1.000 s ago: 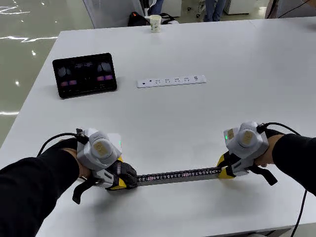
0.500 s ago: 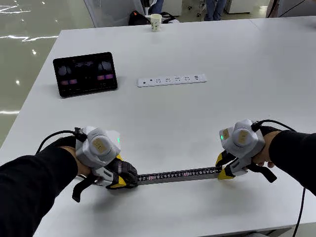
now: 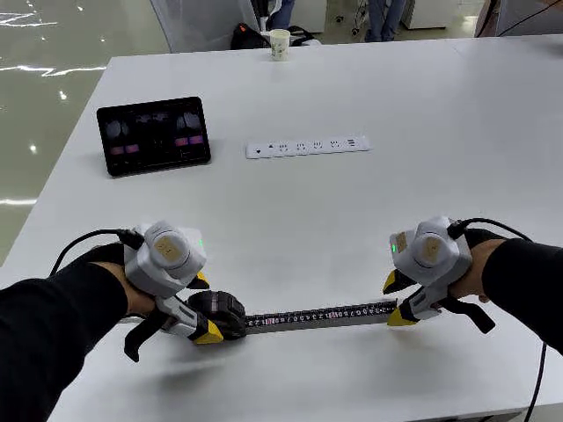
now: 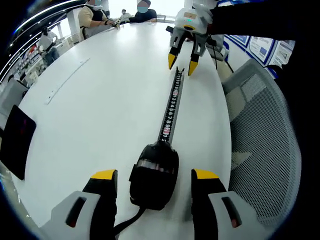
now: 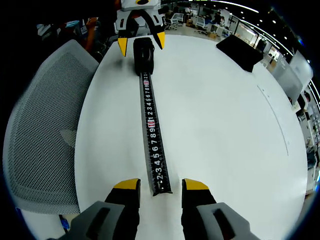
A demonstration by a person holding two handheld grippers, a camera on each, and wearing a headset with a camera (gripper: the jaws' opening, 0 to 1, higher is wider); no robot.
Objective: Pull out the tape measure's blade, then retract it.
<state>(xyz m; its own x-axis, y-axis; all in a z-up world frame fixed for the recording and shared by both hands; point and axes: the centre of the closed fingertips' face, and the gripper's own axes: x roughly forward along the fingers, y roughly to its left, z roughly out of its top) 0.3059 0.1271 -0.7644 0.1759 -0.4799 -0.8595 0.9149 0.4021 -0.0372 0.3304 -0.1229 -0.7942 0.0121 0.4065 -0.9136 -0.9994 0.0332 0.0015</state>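
The black tape measure case (image 3: 222, 313) lies on the white table (image 3: 352, 220) near its front edge, and its blade (image 3: 321, 314) runs out flat to the right. My left gripper (image 3: 205, 308) is open around the case (image 4: 154, 175), with a gap between it and each yellow-tipped finger. The blade (image 4: 170, 107) stretches away to my right gripper (image 4: 182, 62). My right gripper (image 3: 393, 300) is also open, and the blade's end (image 5: 161, 186) lies between its fingers (image 5: 127, 186) without touching them. Far along the blade (image 5: 150, 120), the case (image 5: 144, 50) sits at my left gripper (image 5: 140, 42).
A dark tablet (image 3: 154, 134) stands at the back left. A white power strip (image 3: 307, 146) lies mid-table and a paper cup (image 3: 280, 43) sits at the far edge. A grey mesh chair (image 5: 40, 125) is just off the table's near edge.
My left gripper has opened and let go of the case. My right gripper has spread and released the blade's end. The blade lies extended about as before.
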